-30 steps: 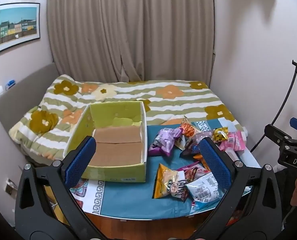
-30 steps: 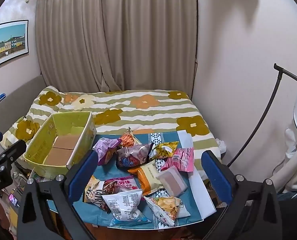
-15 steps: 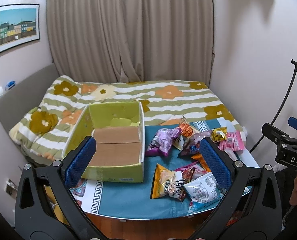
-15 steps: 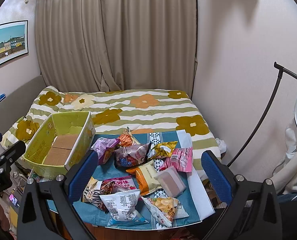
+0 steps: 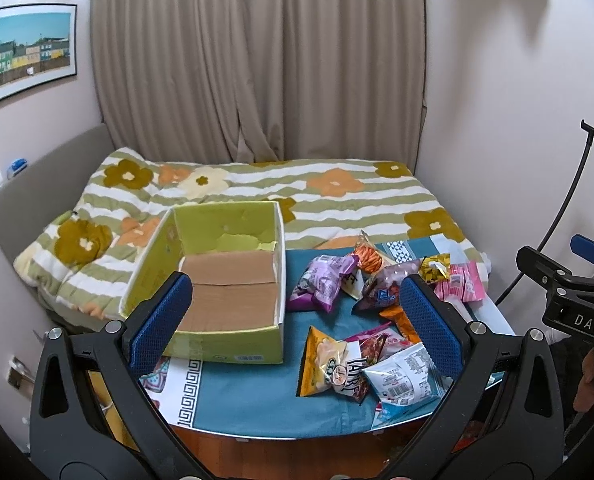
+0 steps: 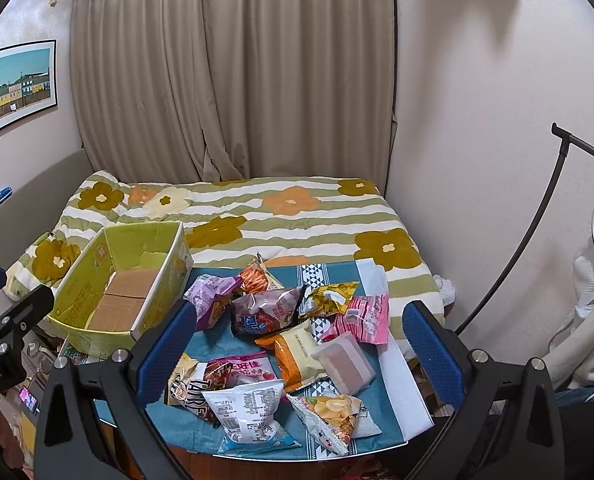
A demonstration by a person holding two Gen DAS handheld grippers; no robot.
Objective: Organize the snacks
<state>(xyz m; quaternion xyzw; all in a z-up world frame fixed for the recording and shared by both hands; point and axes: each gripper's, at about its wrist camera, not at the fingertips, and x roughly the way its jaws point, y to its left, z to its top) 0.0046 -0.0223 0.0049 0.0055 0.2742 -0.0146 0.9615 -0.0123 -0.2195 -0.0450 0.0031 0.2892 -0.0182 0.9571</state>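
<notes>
An empty yellow-green cardboard box (image 5: 221,292) (image 6: 125,292) stands on the left of a small table with a teal cloth (image 5: 253,396) (image 6: 185,420). A heap of several snack bags lies to its right, among them a purple bag (image 5: 323,282) (image 6: 211,294), a white bag (image 5: 405,376) (image 6: 249,404) and a pink bag (image 6: 363,318). My left gripper (image 5: 295,330) is open and empty, held above the table's near edge. My right gripper (image 6: 299,350) is open and empty, above the snack heap.
A bed with a flowered striped quilt (image 5: 337,196) lies right behind the table, with curtains (image 5: 257,60) beyond. A black lamp stand (image 6: 533,216) rises at the right. Walls close in on both sides.
Both views have shifted a little; the box and snacks sit slightly further left and nearer in the frames. Both grippers stay open and empty.
</notes>
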